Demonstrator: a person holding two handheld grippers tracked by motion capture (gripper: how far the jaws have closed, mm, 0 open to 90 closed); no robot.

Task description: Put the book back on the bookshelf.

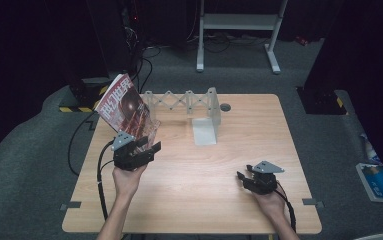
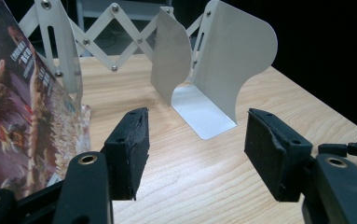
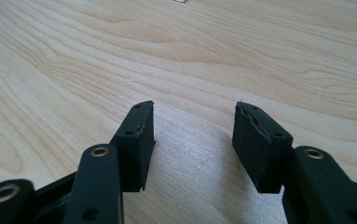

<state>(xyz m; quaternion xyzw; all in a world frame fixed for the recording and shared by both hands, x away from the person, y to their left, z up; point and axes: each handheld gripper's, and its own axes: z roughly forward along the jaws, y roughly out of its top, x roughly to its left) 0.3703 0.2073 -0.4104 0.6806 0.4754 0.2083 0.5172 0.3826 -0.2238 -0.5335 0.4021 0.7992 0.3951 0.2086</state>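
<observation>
- The magazine [image 1: 125,106] has a glossy red-and-dark cover with white lettering. It stands tilted at the table's far left, leaning against the left end of the white expandable book rack [image 1: 186,101].
- The left gripper [image 1: 146,148] sits just beside its lower edge, jaws spread, nothing between them.
- The right gripper [image 1: 244,178] rests near the table's [image 1: 189,200] front right, jaws spread over bare wood.
- Open tabletop lies between both grippers; the rack's bookend plate [image 2: 234,65] stands mid-table.
- The magazine's long axis runs up and leftward, top edge overhanging the table's left rim.
</observation>
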